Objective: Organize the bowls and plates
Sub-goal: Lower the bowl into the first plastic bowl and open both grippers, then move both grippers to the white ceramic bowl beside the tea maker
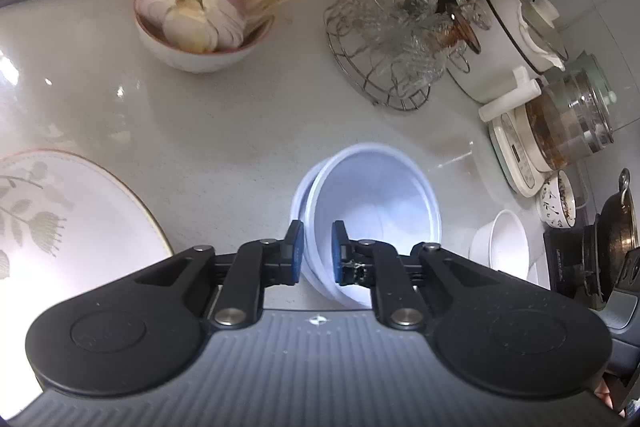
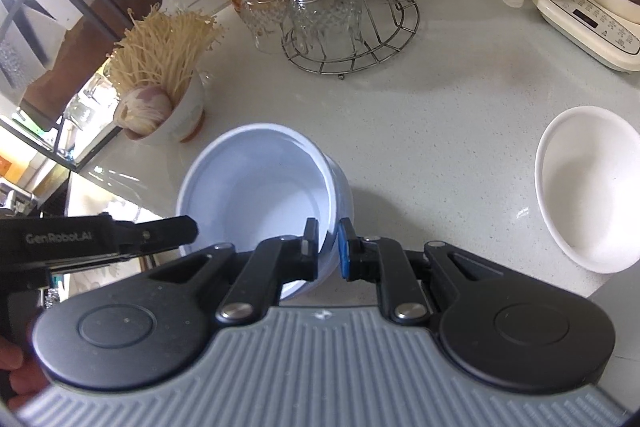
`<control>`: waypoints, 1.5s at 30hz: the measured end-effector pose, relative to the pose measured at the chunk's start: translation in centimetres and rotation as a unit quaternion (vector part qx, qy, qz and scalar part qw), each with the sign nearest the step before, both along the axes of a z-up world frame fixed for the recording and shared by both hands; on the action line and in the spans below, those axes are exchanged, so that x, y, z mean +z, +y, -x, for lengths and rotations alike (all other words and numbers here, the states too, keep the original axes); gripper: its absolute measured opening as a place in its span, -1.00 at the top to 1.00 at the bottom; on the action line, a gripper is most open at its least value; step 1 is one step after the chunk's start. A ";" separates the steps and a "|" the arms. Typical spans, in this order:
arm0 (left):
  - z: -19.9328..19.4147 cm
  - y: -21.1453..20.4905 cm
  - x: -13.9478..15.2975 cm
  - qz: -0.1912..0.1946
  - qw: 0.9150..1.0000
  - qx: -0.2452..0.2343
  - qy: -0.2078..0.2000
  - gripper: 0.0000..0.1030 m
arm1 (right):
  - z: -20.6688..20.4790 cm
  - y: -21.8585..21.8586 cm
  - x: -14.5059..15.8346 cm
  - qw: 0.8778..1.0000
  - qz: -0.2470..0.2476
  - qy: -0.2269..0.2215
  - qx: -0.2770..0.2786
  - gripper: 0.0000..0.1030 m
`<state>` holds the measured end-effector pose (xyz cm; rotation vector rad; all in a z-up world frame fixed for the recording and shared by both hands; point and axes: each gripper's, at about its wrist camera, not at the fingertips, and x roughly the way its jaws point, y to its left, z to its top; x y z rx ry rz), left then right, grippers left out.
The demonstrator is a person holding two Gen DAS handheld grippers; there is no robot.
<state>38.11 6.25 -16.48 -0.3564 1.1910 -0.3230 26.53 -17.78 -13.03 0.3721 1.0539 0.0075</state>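
Worktop: pale speckled stone countertop (image 2: 440,147) carried all items.
Task item: pale blue round bowls, nested as a pair (image 1: 372,211), sat on the countertop at its near centre; in the left wrist view the inner bowl was tilted inside the outer one.
Left gripper: black two-finger gripper with blue pads (image 1: 317,253) straddled the near rim of the nested bowls; the jaws stood slightly apart, a gap showed at each pad, and no clamping on the rim was seen.
Right gripper: black two-finger gripper with blue pads (image 2: 328,251) straddled the opposite rim wall of the same bowls; the jaws stood slightly apart, with the wall between them and not pressed.
Cross view: the left gripper's arm (image 2: 120,235) appeared at the left rim in the right wrist view.
Large plate: white round plate with leaf print and gold edge (image 1: 60,219) lay to the left, well apart from the bowls.
White bowl: plain white ceramic bowl (image 2: 588,187) sat to the right, apart from the bowls.
Food bowl: white bowl of sliced onion and enoki mushrooms (image 1: 200,23) stood behind.
Glass rack: wire stand of upturned clear glasses (image 2: 340,11) stood further back.
Kettle: glass kettle on a cream base (image 1: 560,131) stood at the right edge.
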 end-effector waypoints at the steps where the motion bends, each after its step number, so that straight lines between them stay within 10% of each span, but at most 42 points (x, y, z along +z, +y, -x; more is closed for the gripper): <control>1: 0.0 0.1 0.2 -0.005 1.000 0.000 -0.004 0.37 | 0.1 -0.1 0.1 1.000 -0.003 -0.004 -0.003 0.22; 3: 0.3 0.1 0.7 -0.013 1.000 -0.002 -0.019 0.22 | 0.3 -0.1 0.6 1.000 -0.003 -0.015 -0.003 -0.04; 30: 4.8 -1.3 12.0 -0.028 0.988 -0.057 -0.142 0.22 | 4.6 0.2 10.4 0.988 0.024 -0.151 -0.003 -0.03; 45: 5.3 -5.0 13.6 -0.027 0.979 -0.104 -0.173 0.17 | 6.4 -2.5 12.3 0.982 0.066 -0.176 -0.031 -0.03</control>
